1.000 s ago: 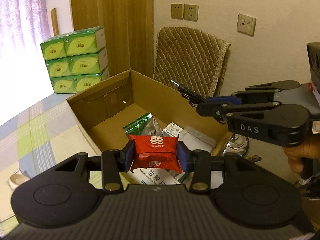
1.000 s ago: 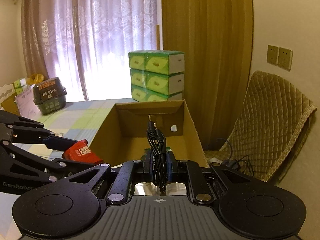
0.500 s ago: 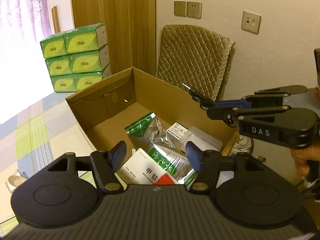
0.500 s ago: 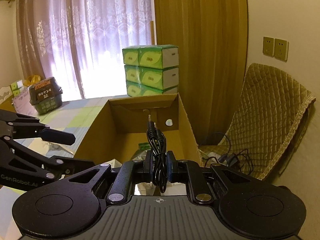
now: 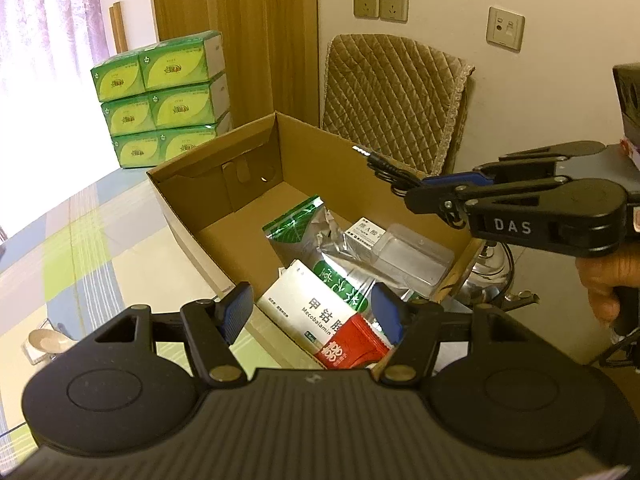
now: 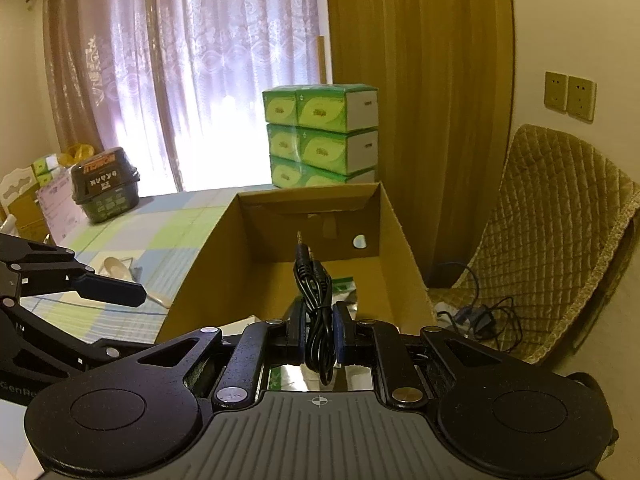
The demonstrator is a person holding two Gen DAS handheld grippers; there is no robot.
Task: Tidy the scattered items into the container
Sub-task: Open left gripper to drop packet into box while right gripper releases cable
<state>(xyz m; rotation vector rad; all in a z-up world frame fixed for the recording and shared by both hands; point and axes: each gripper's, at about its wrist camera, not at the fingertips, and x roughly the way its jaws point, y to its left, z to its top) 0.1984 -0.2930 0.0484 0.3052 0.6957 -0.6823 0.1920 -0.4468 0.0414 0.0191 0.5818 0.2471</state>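
Cable (image 6: pixel 318 312), a black coiled audio lead, sits clamped between the right gripper's (image 6: pixel 319 334) jaws, plugs poking up toward 12 o'clock, above the near end of the cardboard box (image 6: pixel 404 248). The left gripper (image 5: pixel 312 312) hangs spread and empty over the box's near corner, the red packet (image 5: pixel 352 346) lying inside just below at 5 o'clock beside the white medicine box (image 5: pixel 308 312). Likely risk: released here, the springy coil could snag a finger or drape over the rim and slide outside.
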